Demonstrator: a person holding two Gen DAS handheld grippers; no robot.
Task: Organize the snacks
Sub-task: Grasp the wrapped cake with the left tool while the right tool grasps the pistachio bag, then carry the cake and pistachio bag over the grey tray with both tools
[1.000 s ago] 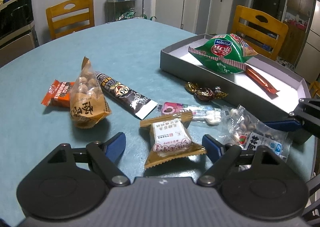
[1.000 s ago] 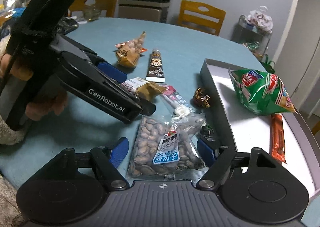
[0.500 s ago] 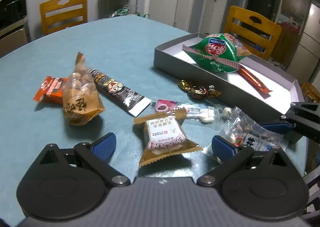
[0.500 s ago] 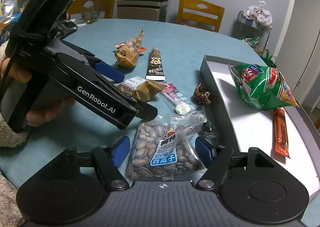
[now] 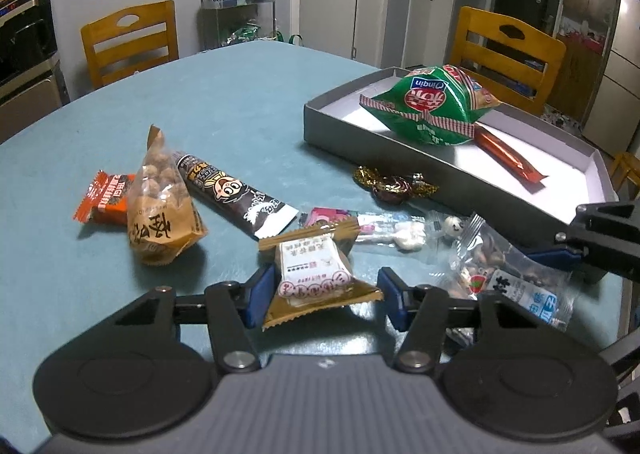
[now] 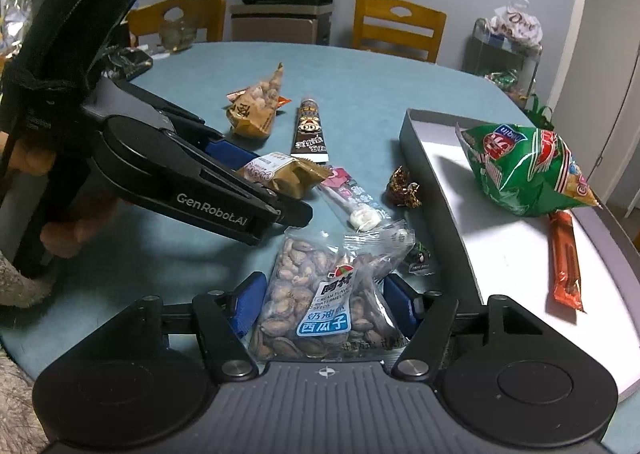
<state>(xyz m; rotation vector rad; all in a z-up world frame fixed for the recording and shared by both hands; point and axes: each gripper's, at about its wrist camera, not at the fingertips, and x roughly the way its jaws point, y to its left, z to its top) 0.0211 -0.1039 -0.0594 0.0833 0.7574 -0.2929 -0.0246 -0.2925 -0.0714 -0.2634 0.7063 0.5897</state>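
My left gripper (image 5: 322, 294) has its blue pads around a brown-and-white wrapped pastry (image 5: 314, 274); the left pad touches it, a small gap shows at the right pad. The pastry (image 6: 280, 174) also shows in the right wrist view, between the left gripper's fingers. My right gripper (image 6: 324, 306) straddles a clear bag of watermelon seeds (image 6: 320, 306) with its pads close on both sides. A grey tray (image 5: 360, 134) holds a green chip bag (image 5: 432, 106) and an orange stick (image 5: 508, 154).
On the teal table (image 5: 240, 102) lie a nut bag (image 5: 160, 210), a red wrapper (image 5: 104, 202), a dark tube snack (image 5: 232, 190), a pink-and-white candy pack (image 5: 380, 226) and foil candies (image 5: 394, 186). Wooden chairs (image 5: 132, 38) stand around.
My left gripper has moved forward over the pastry and its jaws have narrowed around it. My right gripper's jaws have narrowed around the seed bag.
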